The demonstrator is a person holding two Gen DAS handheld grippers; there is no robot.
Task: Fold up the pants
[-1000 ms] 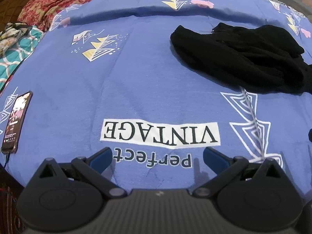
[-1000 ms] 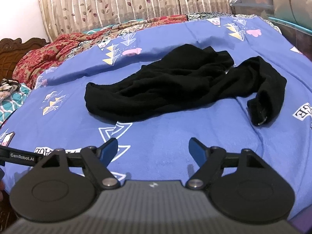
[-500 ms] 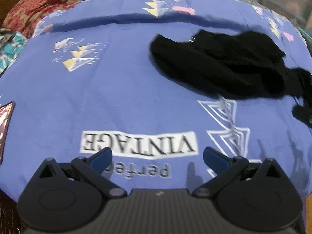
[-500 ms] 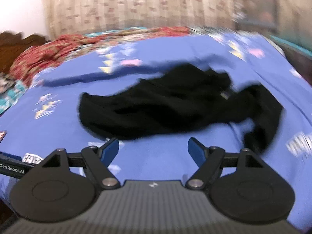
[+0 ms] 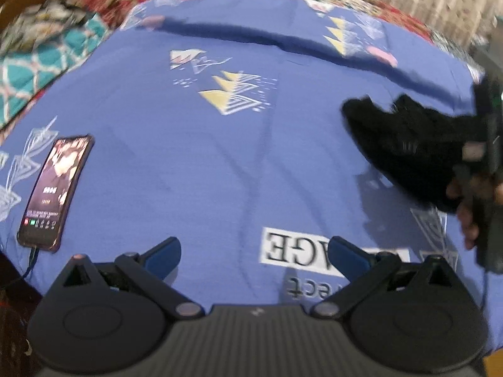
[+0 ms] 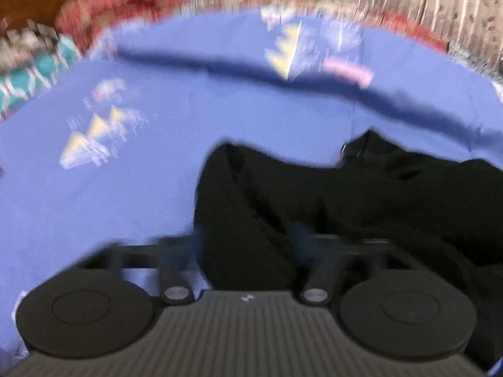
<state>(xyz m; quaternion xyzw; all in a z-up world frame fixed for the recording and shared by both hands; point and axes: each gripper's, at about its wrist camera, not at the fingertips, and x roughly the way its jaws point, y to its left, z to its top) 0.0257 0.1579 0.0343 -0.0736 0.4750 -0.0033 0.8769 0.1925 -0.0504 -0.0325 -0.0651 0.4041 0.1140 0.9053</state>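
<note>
The right gripper point(image 6: 248, 251) has just closed on the black pants point(image 6: 361, 207) near the bed's point(image 5: 220, 157) right edge. The left gripper point(image 5: 254, 251) hovers with fingers apart, empty. Folding can likely begin.

On the blue bedsheet point(image 5: 220, 163), in the left wrist view, a white printed label point(image 5: 314, 251) showed black capital letters upside down. Only "GE" and a part of 1 more letter could be read, because the gripper's finger covered the rest. Under this label, the dark letters "ect" stood directly on the sheet, also upside down. The phone point(image 5: 55, 188) screen showed small white signs, too blurred to read.
</note>
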